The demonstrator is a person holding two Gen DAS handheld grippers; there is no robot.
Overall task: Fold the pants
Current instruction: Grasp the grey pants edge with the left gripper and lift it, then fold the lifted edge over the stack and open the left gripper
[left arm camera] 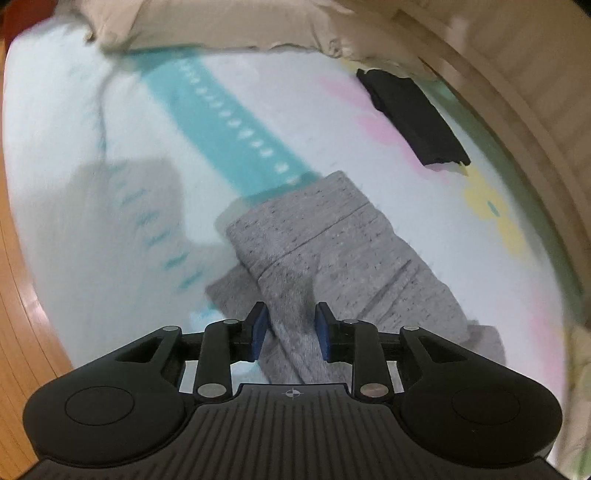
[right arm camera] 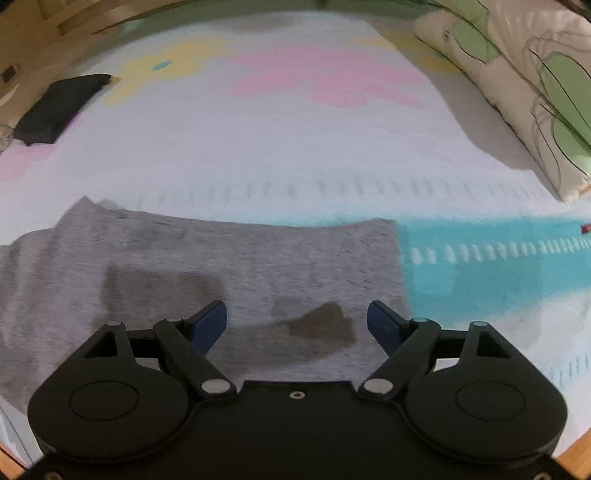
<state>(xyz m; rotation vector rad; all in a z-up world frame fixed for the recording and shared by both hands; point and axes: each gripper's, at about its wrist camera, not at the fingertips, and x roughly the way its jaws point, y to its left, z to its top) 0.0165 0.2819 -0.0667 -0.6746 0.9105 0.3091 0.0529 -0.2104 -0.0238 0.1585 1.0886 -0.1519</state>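
Observation:
The grey pants lie folded on a bed sheet. In the left wrist view my left gripper has its blue pads on either side of a raised fold of the grey cloth, which runs between the jaws. In the right wrist view the pants lie flat as a wide grey panel. My right gripper is open and empty just above the cloth, near its right end. Its shadow falls on the fabric.
A folded black garment lies further off on the sheet; it also shows in the right wrist view. A floral pillow sits at the right. A beige cover lies at the far end. A wooden floor borders the bed.

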